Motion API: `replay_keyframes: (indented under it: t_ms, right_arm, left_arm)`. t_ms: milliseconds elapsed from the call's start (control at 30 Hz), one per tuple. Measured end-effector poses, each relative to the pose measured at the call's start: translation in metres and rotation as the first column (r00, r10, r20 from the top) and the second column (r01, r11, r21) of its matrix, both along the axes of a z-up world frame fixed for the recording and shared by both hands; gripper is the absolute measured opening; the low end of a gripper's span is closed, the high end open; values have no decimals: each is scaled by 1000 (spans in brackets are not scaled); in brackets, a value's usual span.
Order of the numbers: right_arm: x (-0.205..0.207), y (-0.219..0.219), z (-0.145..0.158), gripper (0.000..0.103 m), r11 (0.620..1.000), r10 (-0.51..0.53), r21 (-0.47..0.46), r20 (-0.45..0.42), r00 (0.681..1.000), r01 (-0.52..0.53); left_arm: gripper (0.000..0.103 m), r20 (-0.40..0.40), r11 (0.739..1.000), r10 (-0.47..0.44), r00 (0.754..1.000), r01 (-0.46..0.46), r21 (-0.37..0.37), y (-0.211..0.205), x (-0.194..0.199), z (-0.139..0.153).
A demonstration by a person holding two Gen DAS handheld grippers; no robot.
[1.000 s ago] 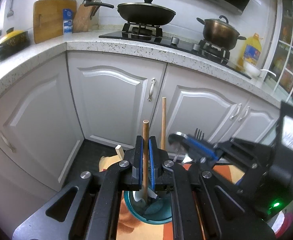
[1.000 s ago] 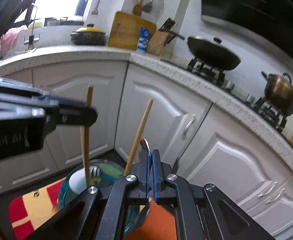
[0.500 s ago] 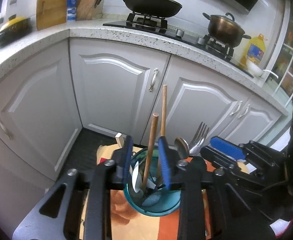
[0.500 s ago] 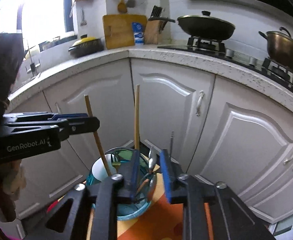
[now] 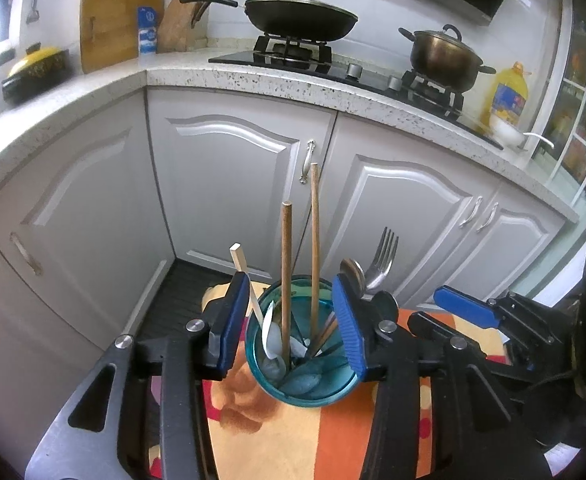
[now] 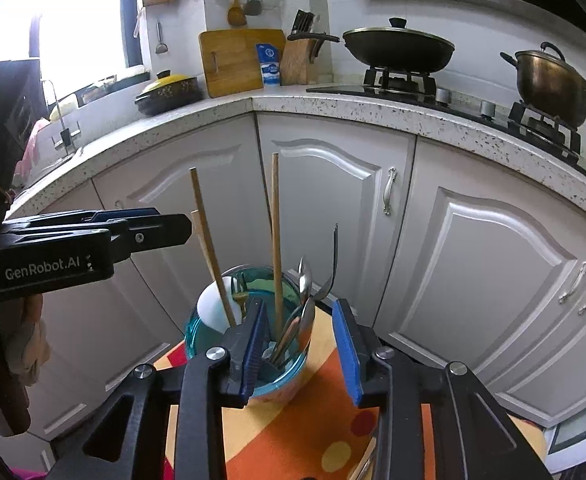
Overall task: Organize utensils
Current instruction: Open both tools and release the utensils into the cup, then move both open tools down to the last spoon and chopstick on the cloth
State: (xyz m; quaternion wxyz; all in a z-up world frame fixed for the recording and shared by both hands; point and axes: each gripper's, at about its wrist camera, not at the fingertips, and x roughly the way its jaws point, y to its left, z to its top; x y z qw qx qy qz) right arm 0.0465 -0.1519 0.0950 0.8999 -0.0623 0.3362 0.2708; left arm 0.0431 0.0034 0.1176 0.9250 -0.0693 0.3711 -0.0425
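Your right wrist view has a blown-out window (image 6: 73, 20) top left; daylight comes from there. The left wrist view is evenly lit and sharp. Both show heavy fisheye bending, black vignette corners, and soft glare on the cabinet doors (image 5: 229, 184).

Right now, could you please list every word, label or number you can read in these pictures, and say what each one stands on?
"GenRobot.AI": white lettering on the black side of the left gripper, seen from the right wrist view.
Blue and white carton on the counter beside the knife block: printed, but too small to read.
Yellow oil bottle beside the stove: its label is too blurred to read.
Nothing else carries legible text.
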Motion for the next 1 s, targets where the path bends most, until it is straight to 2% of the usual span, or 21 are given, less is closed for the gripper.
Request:
replay_keyframes:
  t_ms: [333,667,1000]
  right_arm:
    - [-20,-9,-5,36,999,-28,23,-33,999,29]
    - [-37,-47,-19,38,996,-89,15,-84,992,91]
    - [-46,-75,-25,38,990,-142,11,-104,984,143]
  left_arm:
    - [43,19,999,-3,1000,3,34,-17,-23,2]
    - [43,3,997,-60,998,60,43,-44,-43,-5]
    - [43,-7,994,-78,997,79,74,-67,-53,-13]
